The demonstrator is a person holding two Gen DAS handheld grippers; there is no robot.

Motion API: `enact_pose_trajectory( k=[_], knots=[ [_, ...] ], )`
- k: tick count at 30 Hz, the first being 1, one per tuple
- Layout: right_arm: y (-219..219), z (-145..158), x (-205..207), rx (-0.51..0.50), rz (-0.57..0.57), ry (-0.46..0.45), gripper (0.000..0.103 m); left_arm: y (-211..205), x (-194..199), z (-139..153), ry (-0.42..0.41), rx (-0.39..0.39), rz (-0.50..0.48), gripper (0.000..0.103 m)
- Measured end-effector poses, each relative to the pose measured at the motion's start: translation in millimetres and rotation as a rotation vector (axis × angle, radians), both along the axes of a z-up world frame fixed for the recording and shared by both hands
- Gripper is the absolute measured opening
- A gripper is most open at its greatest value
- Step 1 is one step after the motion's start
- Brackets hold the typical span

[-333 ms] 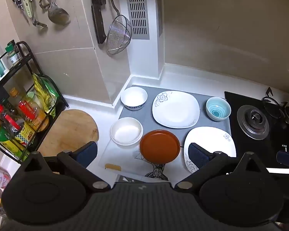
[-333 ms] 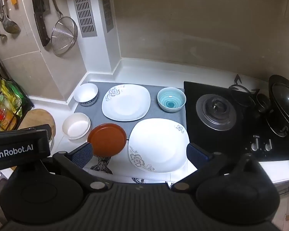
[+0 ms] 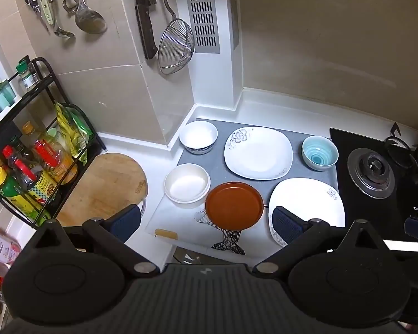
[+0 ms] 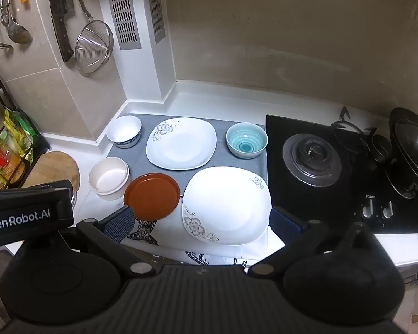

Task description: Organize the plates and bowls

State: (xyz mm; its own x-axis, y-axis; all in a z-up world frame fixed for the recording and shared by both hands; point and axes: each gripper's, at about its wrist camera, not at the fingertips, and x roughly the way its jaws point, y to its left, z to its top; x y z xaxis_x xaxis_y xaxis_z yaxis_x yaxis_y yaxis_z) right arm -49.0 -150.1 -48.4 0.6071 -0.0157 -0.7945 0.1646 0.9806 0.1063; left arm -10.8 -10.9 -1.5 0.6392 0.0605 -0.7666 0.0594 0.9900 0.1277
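Note:
On the counter lie two white square plates, one far and one near. A brown round plate sits left of the near one. A cream bowl, a white blue-rimmed bowl and a teal bowl stand around them. My left gripper is open and empty, high above the brown plate. My right gripper is open and empty above the near square plate.
A gas hob lies to the right, with a black lidded pan at the far right. A round wooden board and a black condiment rack stand at the left. Utensils, a cleaver and a strainer hang on the wall.

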Motion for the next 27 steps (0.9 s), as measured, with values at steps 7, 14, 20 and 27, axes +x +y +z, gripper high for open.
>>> enact_pose_trajectory(
  k=[7,14,20,27],
  knots=[
    [-10,7,-9,0.002,-0.004,-0.016,0.103,-13,-18,4,-0.031,-0.007,0.008,0.101],
    [-17,11,-19,0.012,-0.009,-0.030,0.103,-20,-27,9,-0.048,-0.001,0.014,0.101],
    [-22,11,-26,0.019,-0.010,-0.044,0.103,-24,-35,11,-0.065,0.003,0.018,0.101],
    [-23,8,-32,0.033,-0.010,-0.041,0.103,-24,-36,13,-0.062,0.014,0.022,0.101]
  ],
)
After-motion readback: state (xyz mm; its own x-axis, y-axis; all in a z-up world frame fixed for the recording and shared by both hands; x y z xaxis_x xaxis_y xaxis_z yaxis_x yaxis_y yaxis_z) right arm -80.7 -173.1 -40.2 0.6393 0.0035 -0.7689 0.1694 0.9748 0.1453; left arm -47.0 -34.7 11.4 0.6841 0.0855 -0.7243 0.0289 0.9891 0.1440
